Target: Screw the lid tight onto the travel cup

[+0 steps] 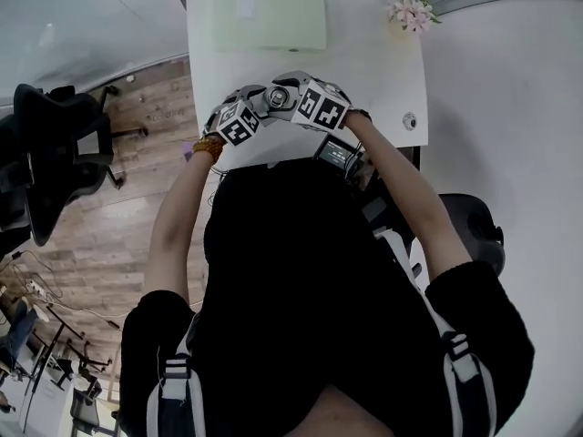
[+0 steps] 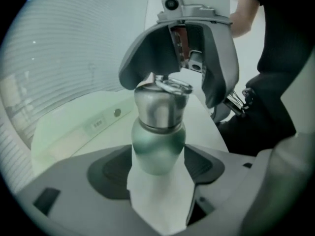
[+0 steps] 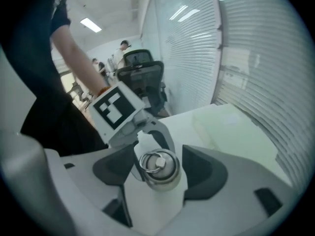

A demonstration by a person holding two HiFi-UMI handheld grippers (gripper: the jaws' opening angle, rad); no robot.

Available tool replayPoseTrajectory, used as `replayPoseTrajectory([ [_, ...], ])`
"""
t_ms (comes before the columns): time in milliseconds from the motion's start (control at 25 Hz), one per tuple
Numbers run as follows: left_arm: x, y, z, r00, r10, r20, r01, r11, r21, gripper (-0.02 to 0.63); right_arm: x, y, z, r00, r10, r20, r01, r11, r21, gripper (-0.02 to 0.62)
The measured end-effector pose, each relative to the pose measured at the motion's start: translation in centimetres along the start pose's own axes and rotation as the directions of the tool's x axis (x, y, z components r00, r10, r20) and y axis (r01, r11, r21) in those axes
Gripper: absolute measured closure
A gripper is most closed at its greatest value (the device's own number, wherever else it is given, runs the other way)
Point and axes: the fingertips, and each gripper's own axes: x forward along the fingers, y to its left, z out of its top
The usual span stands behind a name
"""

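Observation:
The travel cup has a green body and a steel lid with a ring on top. My left gripper is shut on the green body, its dark pads against both sides. From the opposite side my right gripper straddles the lid. In the right gripper view the lid sits between the right gripper's pads, with a small gap at the right pad, so the jaws are open. In the head view both grippers, left and right, meet over the white table and hide the cup.
A pale green mat lies at the table's far side, with pink flowers at the far right corner. A small round fitting is set near the right edge. A black office chair stands on the wooden floor to the left.

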Motion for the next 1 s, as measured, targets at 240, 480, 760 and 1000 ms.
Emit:
replayPoseTrajectory([
  [240,-0.9,0.3,0.8,0.968,0.235,0.091,-0.212,0.954,-0.214,0.268,0.2,-1.7,0.4,0.961,-0.275,-0.003,0.261,0.907,0.33,0.281],
  [480,0.2,0.1,0.8,0.952,0.302,0.045,-0.279,0.92,-0.275,0.255,0.4,-1.9,-1.1,0.934,-0.351,-0.07,0.346,0.832,0.434,0.313],
  [760,0.3,-0.1,0.6,0.961,0.267,0.076,-0.239,0.936,-0.259,0.259,0.6,-1.1,-0.8,0.957,-0.286,-0.05,0.287,0.908,0.303,0.321],
  [1000,0.7,0.2,0.5,0.99,0.128,0.058,-0.118,0.98,-0.158,0.258,0.7,-0.8,-0.6,0.991,-0.137,-0.004,0.136,0.983,0.126,0.322],
])
